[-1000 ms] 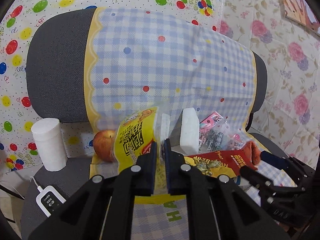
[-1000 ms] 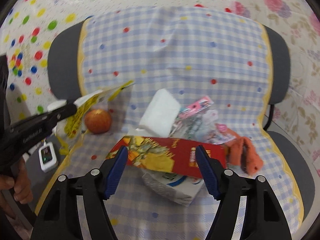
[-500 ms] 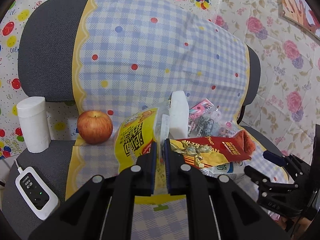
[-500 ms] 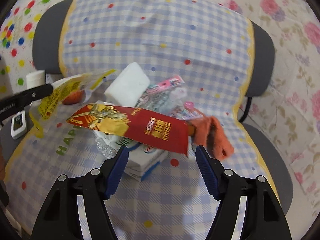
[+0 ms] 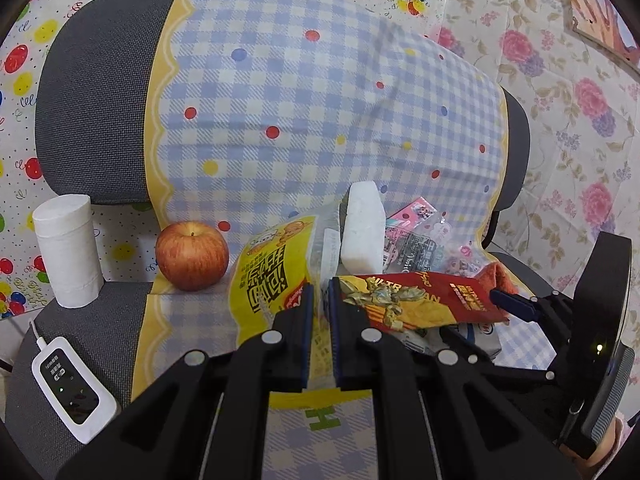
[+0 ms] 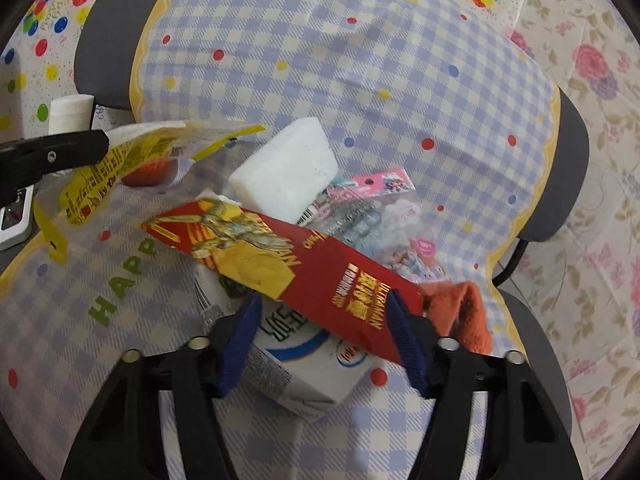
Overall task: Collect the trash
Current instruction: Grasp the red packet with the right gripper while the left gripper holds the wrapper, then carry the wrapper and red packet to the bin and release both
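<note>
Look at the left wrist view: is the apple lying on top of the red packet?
No, the apple stands on the chair seat, apart from the red packet.

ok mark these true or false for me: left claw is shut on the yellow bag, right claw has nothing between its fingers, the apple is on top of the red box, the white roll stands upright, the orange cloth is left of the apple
1. The left claw is shut on the yellow bag. True.
2. The right claw has nothing between its fingers. False: the red box lies between them, above a white carton.
3. The apple is on top of the red box. False: it sits on the checked cloth, apart from the box.
4. The white roll stands upright. True.
5. The orange cloth is left of the apple. False: it is far to the right, beside the red box.
</note>
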Action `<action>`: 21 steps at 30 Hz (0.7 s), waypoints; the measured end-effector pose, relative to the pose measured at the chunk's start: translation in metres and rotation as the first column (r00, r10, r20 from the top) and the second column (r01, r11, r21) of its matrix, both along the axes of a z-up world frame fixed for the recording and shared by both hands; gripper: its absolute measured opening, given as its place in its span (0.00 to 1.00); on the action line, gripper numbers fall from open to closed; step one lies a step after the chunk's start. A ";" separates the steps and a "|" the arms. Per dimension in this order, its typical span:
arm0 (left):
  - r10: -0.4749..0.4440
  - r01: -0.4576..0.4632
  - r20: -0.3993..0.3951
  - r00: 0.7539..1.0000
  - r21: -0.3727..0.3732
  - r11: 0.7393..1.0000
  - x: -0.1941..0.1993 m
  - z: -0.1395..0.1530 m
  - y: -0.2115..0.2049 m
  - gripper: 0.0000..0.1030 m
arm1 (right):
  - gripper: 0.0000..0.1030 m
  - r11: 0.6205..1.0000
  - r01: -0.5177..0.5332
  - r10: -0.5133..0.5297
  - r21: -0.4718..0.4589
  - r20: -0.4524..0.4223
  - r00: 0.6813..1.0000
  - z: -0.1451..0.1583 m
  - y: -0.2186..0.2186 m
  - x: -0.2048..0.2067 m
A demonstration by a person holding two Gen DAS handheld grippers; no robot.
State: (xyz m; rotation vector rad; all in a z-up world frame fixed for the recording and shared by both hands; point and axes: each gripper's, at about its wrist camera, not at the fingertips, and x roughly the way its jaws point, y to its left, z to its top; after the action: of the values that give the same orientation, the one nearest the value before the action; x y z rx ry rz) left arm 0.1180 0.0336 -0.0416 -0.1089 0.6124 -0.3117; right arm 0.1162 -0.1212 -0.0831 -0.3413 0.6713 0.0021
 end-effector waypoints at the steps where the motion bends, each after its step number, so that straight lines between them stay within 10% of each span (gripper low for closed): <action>1: 0.004 -0.004 -0.001 1.000 0.001 1.000 0.000 0.000 0.001 0.06 | 0.45 1.000 -0.007 0.007 0.013 0.006 1.000 0.002 0.001 0.001; 3: 0.008 -0.008 0.002 1.000 0.006 1.000 0.000 0.001 0.002 0.06 | 0.24 0.998 -0.015 0.014 0.068 0.028 1.000 0.008 -0.002 0.000; 9: 0.032 -0.033 0.037 0.999 0.018 0.999 -0.005 0.016 0.008 0.06 | 0.04 0.962 -0.028 0.000 0.273 0.102 0.995 0.039 -0.028 -0.011; 15: 0.044 -0.045 0.084 0.996 0.011 0.999 -0.017 0.037 0.010 0.06 | 0.01 0.857 -0.030 -0.055 0.514 0.150 0.987 0.069 -0.070 -0.028; 21: -0.014 0.012 0.109 0.994 0.014 1.000 -0.033 0.049 -0.014 0.06 | 0.01 0.887 0.027 -0.127 0.461 0.188 0.974 0.079 -0.077 -0.047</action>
State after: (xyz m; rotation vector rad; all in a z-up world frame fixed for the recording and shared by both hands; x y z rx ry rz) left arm 0.0846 0.0194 0.0078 -0.0751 0.5069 -0.3241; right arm 0.0691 -0.1978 -0.0038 0.1415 0.4513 0.0467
